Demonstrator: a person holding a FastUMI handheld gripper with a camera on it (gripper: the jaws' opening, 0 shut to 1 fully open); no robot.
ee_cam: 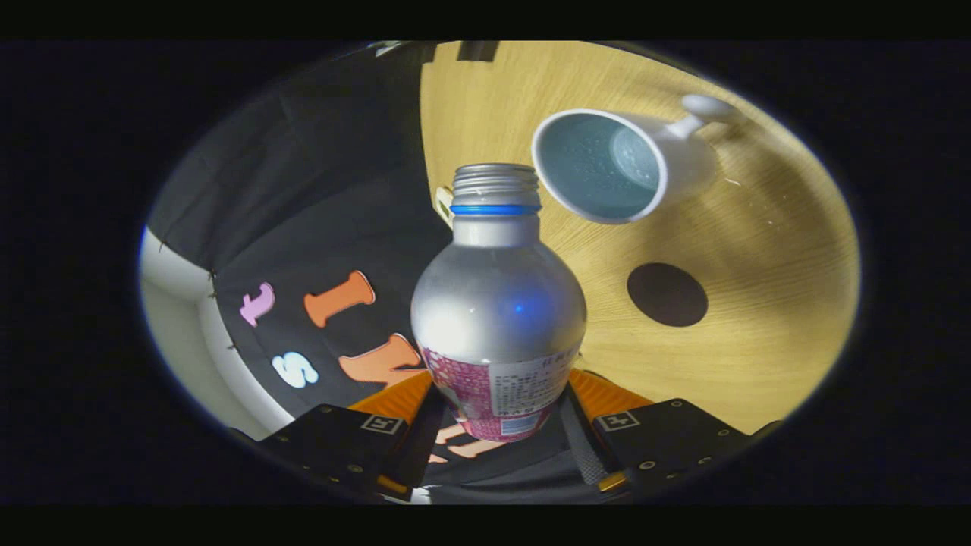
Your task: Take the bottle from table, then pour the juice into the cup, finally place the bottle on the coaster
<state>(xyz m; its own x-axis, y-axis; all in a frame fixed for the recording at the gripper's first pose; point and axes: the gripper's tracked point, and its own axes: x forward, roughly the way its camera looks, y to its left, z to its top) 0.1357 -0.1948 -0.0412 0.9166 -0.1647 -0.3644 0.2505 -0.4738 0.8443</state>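
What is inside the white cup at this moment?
The cup shows a pale bluish inner wall and bottom; no juice is visible. The gripper is shut on the bottle, whose open neck hides nothing of the cup.

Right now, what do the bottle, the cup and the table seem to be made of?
The bottle, gripped between the fingers, looks like brushed aluminium: matte silver with soft highlights, a threaded uncapped neck and a printed label.
The cup looks like glazed ceramic: smooth glossy white, pale blue inside.
The table shows light wood grain, possibly laminate.
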